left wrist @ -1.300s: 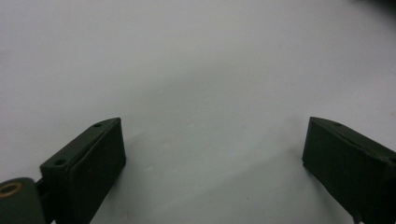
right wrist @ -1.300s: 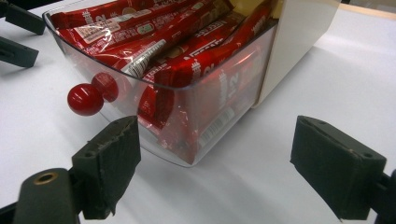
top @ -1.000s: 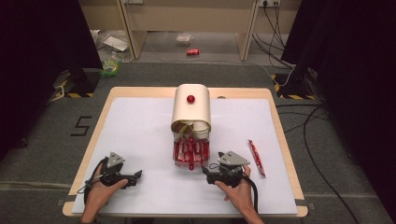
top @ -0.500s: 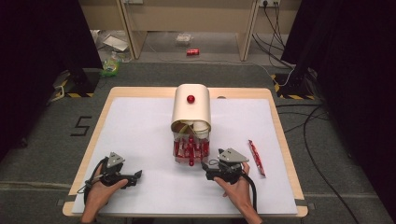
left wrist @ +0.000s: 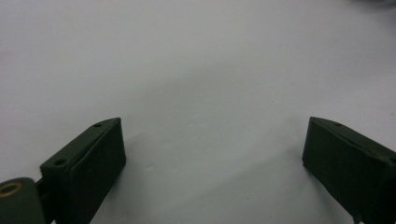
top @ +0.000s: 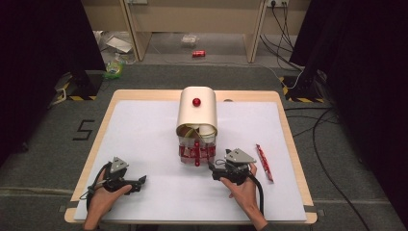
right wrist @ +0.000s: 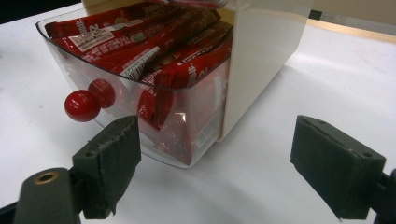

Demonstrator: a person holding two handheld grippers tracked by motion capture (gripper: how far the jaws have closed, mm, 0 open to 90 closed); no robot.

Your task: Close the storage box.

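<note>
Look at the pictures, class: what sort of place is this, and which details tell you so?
Probably a lab or studio set up for recording: dark curtains flank the white-topped table, cables trail over grey carpet, and hazard-striped tape marks the floor.

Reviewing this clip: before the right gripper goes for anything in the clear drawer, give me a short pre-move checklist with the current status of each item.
1. Right gripper open: ok, jaws stand wide apart with nothing between them.
2. Left gripper open and free: ok, jaws apart over bare white tabletop.
3. Clear drawer pulled out of the cream dispenser: ok, its top is exposed.
4. Red packets reachable: ok, piled to the drawer's rim.
5. Red knob clear of the right jaws: ok, apart from them.
6. Loose red packet out of the way: ok, lying beside the right hand.
</note>
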